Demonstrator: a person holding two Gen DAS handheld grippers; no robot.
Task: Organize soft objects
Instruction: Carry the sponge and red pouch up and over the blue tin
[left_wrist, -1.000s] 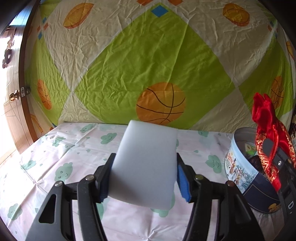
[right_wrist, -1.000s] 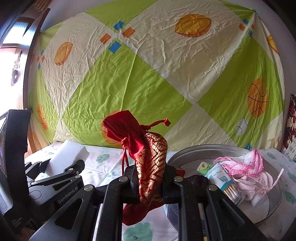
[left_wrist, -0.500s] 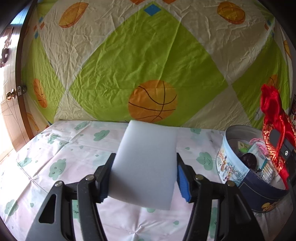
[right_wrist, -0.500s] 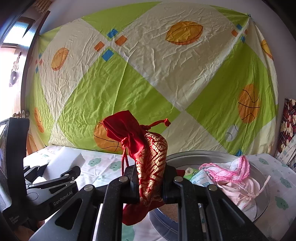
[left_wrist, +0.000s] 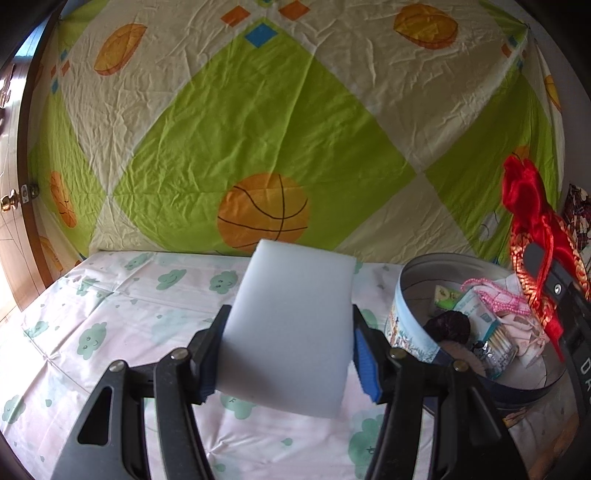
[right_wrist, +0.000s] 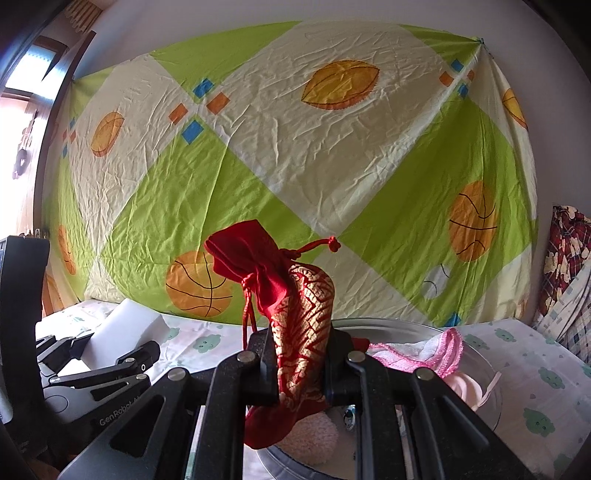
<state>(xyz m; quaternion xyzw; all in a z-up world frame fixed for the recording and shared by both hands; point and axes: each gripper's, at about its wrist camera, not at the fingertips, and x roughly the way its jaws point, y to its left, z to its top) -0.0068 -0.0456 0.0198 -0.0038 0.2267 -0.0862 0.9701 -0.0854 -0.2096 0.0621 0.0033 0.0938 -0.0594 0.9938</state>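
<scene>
In the left wrist view, a white sponge block is clamped between the blue pads of the left gripper, whose jaws are set about as wide as the block and pressed against its two sides. The block is held above a bed sheet printed with green clouds. To the right, a round tin stands on the sheet; a pink cloth, a box of cotton swabs and a dark bundle are seen inside it. At the right edge, a red pouch is seen above the tin. A green and cream cloth with basketballs is hung behind.

In the right wrist view, the red pouch, patterned in gold, is pinched at its middle by the right gripper, the jaws drawn nearly together on it. The pouch is held upright over the near rim of the tin. The pink cloth is seen in the tin just right of it. The left gripper with the sponge block is seen at the left.
</scene>
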